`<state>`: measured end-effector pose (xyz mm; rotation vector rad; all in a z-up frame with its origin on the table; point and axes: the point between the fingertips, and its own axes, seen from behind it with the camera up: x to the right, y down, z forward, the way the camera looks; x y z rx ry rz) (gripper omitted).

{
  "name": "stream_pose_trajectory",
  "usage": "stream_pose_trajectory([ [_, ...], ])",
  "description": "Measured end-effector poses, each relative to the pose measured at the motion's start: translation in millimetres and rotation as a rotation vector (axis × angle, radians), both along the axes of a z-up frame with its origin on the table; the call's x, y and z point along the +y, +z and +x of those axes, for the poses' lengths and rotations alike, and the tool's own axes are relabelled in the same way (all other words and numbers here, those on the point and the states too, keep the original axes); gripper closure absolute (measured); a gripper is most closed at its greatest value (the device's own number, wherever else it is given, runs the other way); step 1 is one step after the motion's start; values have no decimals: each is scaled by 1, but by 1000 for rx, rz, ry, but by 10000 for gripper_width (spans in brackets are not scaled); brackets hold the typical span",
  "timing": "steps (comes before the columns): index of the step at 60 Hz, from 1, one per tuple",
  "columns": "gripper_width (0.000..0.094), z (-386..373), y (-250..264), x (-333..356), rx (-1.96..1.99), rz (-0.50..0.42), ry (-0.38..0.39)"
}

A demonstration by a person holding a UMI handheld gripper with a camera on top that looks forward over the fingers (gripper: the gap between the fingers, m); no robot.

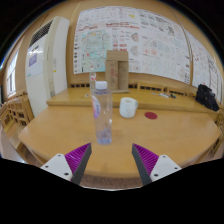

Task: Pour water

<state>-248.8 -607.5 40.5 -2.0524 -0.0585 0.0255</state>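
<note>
Clear bottle (103, 117) stands just beyond the tongs (112, 160) (fingers apart).

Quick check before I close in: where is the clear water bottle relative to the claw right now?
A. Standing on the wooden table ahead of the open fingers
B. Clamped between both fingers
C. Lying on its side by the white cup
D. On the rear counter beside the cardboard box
A: the clear water bottle stands upright on the wooden table, ahead of the claw, whose fingers are spread and touch nothing.
</note>
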Motion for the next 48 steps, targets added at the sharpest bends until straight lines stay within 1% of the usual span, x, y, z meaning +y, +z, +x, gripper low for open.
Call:
stream_pose_trajectory([
  [4,98,-21,4,40,8,52,7],
  [10,101,-36,7,97,13,112,-12],
  [16,140,-40,3,139,10,149,-19],
  [21,206,-43,-4,162,-9,175,-5],
  [22,274,-43,-5,164,-13,176,-4],
  [23,312,-43,-7,167,-17,177,-6],
  [25,427,-42,-10,170,-19,179,-11],
  [27,433,-42,-6,172,-6,202,-14],
  [28,458,-41,-7,172,-5,200,-18],
  [30,472,-40,-8,174,-3,209,-23],
  [31,506,-40,-8,174,-5,209,-24],
  [32,491,-39,-8,174,-8,213,-26],
  [33,543,-39,-7,174,-13,215,-24],
  [35,559,-40,-7,175,-20,220,-9],
  [36,605,-41,-7,175,-23,220,0],
  [38,627,-42,-6,175,-24,222,15],
  [45,627,-64,5,173,-2,220,75],
  [48,627,-73,18,172,19,229,100],
])
